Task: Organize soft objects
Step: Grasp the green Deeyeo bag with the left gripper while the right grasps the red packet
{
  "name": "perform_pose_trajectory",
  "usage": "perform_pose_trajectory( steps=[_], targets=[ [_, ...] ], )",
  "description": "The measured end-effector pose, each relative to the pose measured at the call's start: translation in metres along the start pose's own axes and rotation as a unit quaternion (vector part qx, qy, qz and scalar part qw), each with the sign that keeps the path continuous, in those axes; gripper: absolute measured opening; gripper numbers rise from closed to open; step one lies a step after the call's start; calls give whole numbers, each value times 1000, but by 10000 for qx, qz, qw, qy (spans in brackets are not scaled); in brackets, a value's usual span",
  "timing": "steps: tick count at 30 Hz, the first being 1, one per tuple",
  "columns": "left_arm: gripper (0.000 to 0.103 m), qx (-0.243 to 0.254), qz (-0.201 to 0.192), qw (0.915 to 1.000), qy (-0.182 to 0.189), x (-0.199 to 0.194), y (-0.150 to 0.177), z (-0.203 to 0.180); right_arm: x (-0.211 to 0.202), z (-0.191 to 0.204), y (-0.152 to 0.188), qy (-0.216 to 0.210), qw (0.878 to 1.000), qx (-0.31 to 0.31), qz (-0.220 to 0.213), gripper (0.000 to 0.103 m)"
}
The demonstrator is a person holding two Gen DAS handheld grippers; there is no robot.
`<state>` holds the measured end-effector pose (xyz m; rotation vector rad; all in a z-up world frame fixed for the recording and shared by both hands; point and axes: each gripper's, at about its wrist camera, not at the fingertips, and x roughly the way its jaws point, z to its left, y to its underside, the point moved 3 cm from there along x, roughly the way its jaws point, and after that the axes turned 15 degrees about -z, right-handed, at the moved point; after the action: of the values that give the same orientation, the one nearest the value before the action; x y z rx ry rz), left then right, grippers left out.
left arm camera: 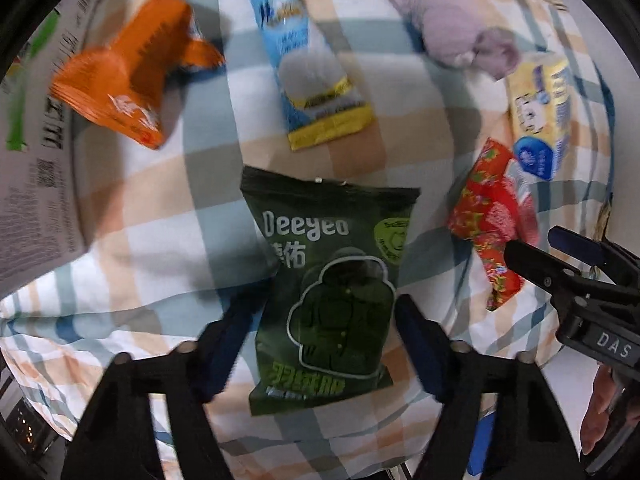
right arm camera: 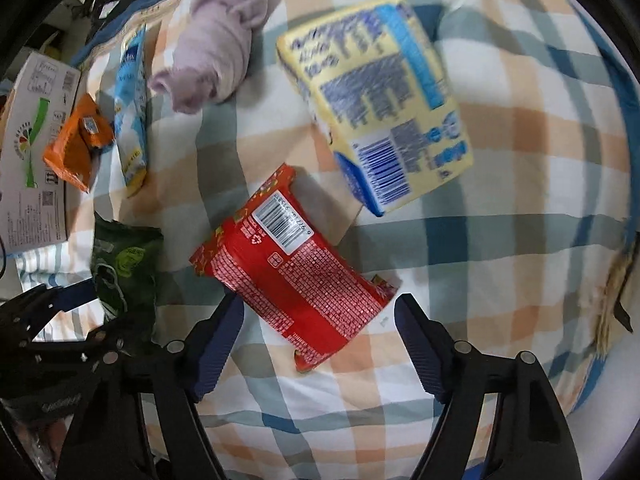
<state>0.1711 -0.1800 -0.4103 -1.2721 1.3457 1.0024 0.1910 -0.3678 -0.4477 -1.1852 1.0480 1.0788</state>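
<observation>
A dark green Deeyeo packet (left arm camera: pixel 332 292) lies on the plaid bedsheet (left arm camera: pixel 160 208) between the open fingers of my left gripper (left arm camera: pixel 320 340). A red tissue pack (right arm camera: pixel 292 268) lies between the open fingers of my right gripper (right arm camera: pixel 320 336), which also shows at the right of the left wrist view (left arm camera: pixel 560 248). Around them lie an orange packet (left arm camera: pixel 128 76), a blue-and-yellow packet (left arm camera: pixel 308 60), a lilac rolled cloth (right arm camera: pixel 216 52) and a yellow tissue pack (right arm camera: pixel 380 104). The green packet also shows in the right wrist view (right arm camera: pixel 124 268).
A white cardboard box (left arm camera: pixel 36 152) stands at the left edge of the bed, also seen in the right wrist view (right arm camera: pixel 32 140). The sheet's blue border (right arm camera: pixel 628 184) marks the bed's right edge.
</observation>
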Motion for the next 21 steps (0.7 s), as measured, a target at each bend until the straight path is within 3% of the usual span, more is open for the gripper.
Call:
perform_pose_trajectory(
  steps=[4,10,21],
  targets=[
    [52,-23,4,9999,-100,11,2,8,14,5,-2,-21,9996,-271,32,80],
    [50,-26,-84,9998,-170,23,6,14,40,17,-5,142,9978,-642,93,75],
    [41,98,-170,9993,-309,17,3,-4,49,47,-2,265,9956,-891,116,65]
  ],
)
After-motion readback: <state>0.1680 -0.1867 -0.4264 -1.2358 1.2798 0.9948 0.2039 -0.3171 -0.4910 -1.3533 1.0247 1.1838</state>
